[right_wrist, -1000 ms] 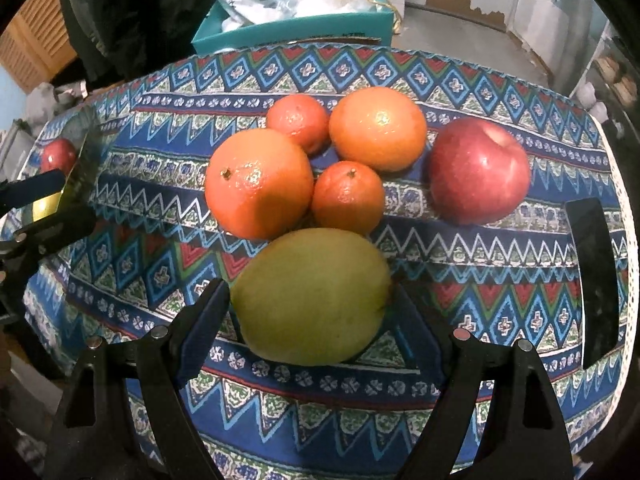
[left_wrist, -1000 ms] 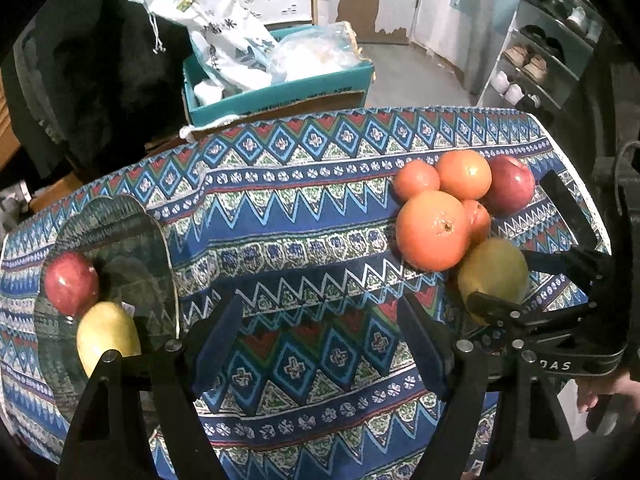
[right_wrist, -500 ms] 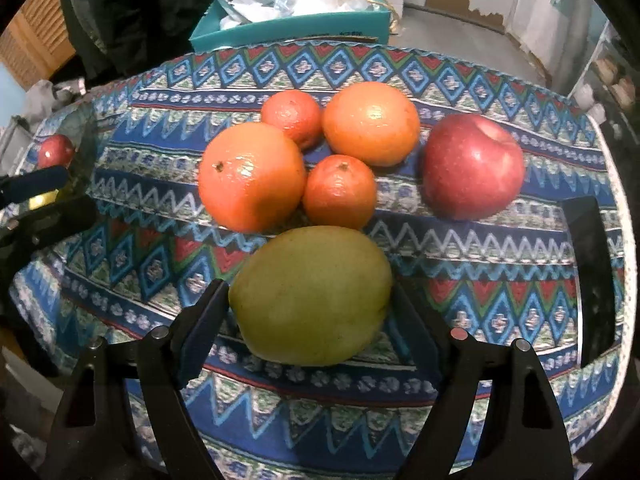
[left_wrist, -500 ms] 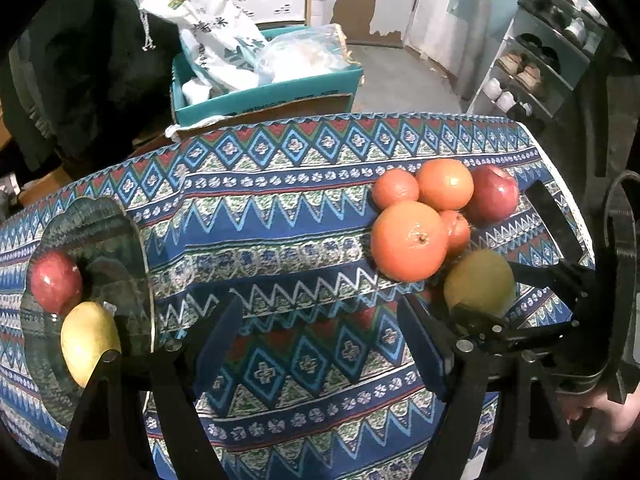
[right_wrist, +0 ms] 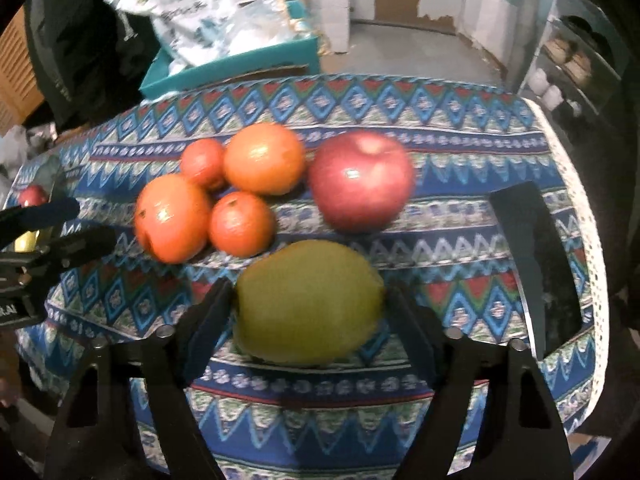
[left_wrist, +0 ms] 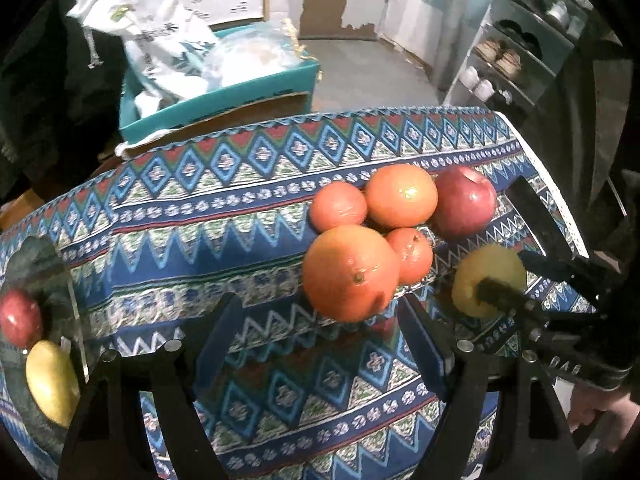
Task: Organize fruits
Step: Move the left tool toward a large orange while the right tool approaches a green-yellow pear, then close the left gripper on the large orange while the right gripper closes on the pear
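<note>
- Closing in the last half second, the right gripper (right_wrist: 308, 300) now has its pads pressed on both flanks of the green-yellow pear (right_wrist: 308, 300); a second ago the same fruit sat loose between wider jaws.
- That reads as the pick being made, so the carry to the glass plate (left_wrist: 76, 320) at the cloth's left end is probably next (a red apple (left_wrist: 20, 316) and a yellow pear (left_wrist: 50, 382) already lie there).
- Blur on the held fruit hints it may be leaving the patterned tablecloth (right_wrist: 440, 152), though contact underneath cannot be judged.
- The left gripper (left_wrist: 320, 340) stands about two-thirds open, holding nothing, above the cloth just short of the large orange (left_wrist: 350, 274).
- Three smaller citrus and a second red apple (right_wrist: 360, 180) wait behind.
</note>
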Action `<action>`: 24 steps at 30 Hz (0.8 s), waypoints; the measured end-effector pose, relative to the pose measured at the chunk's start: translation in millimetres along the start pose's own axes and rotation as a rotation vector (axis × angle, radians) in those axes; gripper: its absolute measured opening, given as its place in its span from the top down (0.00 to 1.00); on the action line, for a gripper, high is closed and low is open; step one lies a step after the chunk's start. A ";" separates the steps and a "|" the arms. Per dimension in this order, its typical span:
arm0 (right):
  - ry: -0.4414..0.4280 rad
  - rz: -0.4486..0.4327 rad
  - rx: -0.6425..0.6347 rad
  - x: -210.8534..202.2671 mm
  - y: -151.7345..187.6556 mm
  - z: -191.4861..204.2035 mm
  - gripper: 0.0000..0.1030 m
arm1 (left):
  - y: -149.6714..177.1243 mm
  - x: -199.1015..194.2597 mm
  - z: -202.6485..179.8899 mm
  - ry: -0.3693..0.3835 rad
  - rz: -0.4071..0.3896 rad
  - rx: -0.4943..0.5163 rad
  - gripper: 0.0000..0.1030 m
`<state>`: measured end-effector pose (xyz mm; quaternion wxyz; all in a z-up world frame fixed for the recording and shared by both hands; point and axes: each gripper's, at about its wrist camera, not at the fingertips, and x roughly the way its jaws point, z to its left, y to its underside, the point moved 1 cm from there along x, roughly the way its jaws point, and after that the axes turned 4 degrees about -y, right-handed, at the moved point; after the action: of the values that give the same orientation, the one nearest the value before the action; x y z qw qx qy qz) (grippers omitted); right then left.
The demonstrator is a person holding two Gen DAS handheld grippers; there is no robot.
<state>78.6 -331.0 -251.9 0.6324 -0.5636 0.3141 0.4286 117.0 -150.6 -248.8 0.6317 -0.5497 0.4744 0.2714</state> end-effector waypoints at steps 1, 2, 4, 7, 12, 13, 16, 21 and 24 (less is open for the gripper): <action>-0.007 -0.017 0.009 -3.2 -1.6 -4.0 0.37 | -0.7 4.0 -3.6 0.003 0.007 0.010 0.21; -0.014 -0.016 0.014 -4.7 -3.8 -6.4 0.38 | -1.3 7.8 -6.3 0.004 0.015 0.018 0.21; -0.021 -0.002 -0.002 -4.6 -7.0 -6.4 0.38 | -2.6 15.7 -12.7 0.003 0.032 0.033 0.21; -0.030 0.000 -0.005 -3.1 -7.1 -5.3 0.37 | -3.4 21.6 -18.8 0.016 0.040 0.042 0.21; -0.102 0.061 0.050 8.0 -1.4 -14.4 0.28 | -4.6 36.5 -19.4 0.008 0.071 0.040 0.21; -0.118 0.065 0.064 9.8 0.7 -17.0 0.27 | -5.0 40.0 -17.8 0.012 0.077 0.030 0.21; -0.142 0.067 0.079 12.5 4.5 -21.3 0.25 | -6.8 46.9 -16.3 0.027 0.089 0.009 0.21; -0.180 0.071 0.118 18.1 7.2 -26.5 0.22 | -12.7 54.2 -18.5 0.063 0.098 -0.004 0.21; -0.191 0.074 0.120 20.7 6.9 -27.1 0.20 | -13.8 58.0 -20.8 0.073 0.102 0.003 0.21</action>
<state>83.7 -353.7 -277.7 0.6757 -0.4693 0.2981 0.4841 145.9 -184.3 -293.7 0.6003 -0.5332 0.5250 0.2823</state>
